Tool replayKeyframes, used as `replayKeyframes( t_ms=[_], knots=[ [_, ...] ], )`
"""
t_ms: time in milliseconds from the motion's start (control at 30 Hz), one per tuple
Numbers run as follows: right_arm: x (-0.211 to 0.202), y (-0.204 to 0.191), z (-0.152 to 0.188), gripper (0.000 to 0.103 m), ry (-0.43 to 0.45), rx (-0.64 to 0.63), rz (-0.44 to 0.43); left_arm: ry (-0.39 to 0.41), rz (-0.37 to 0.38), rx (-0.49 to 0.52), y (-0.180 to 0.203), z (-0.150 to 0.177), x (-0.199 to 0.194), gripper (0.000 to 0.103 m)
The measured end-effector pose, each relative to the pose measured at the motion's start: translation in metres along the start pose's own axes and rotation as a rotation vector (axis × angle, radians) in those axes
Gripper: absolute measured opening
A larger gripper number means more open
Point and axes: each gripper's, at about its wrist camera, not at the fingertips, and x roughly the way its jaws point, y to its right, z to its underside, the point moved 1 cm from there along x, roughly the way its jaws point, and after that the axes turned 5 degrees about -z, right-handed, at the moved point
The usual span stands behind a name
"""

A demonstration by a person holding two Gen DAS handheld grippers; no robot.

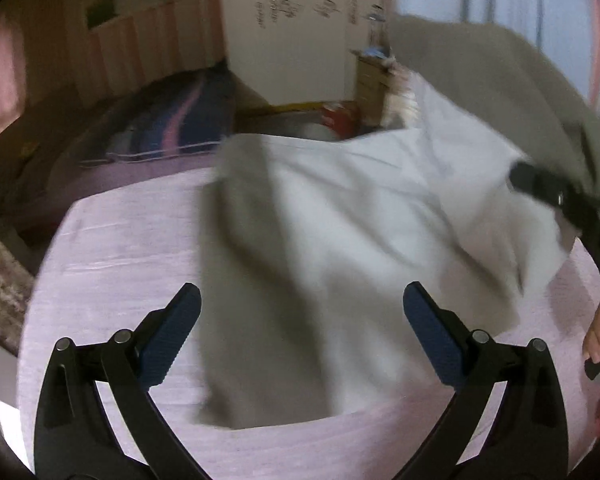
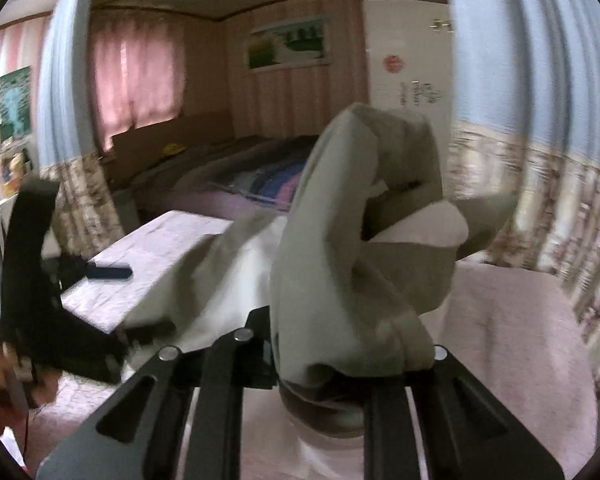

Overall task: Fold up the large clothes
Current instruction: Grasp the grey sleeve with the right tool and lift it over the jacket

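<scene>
A large grey garment [image 1: 340,240] with a pale lining lies on the pink table cover [image 1: 120,260]. My left gripper [image 1: 300,320] is open and empty, hovering just above the garment's near edge. My right gripper [image 1: 540,188] comes in from the right, shut on an edge of the garment and lifting it. In the right wrist view the grey cloth [image 2: 340,280] drapes over the closed jaws and hides the fingertips [image 2: 340,364]. The left gripper [image 2: 112,272] shows at the left over the table.
A bed with a striped blanket [image 1: 168,128] stands behind the table. A white door [image 1: 292,40] and cardboard boxes [image 1: 372,80] are at the back. Blue and floral curtains [image 2: 540,140] hang close on the right. The table's left edge [image 1: 44,264] drops off.
</scene>
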Motion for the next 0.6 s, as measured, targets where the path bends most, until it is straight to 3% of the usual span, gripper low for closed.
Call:
replayKeyframes(
  t_ms=[167, 267, 400, 600],
  knots=[
    [0.032, -0.055, -0.002, 0.014, -0.068, -0.065, -0.098, -0.012, -0.069, -0.065, -0.071, 0.014, -0.009, 0.100],
    [0.065, -0.088, 0.017, 0.013, -0.180, -0.142, -0.142, -0.014, -0.098, -0.089, -0.099, 0.024, -0.011, 0.100],
    [0.101, -0.102, 0.054, 0.013, -0.294, -0.162, -0.142, -0.051, -0.099, -0.083, -0.111, 0.042, -0.002, 0.100],
    [0.104, -0.091, 0.069, 0.016, -0.318, -0.175, -0.123, -0.053, -0.097, -0.013, -0.100, 0.058, 0.009, 0.100]
  ],
)
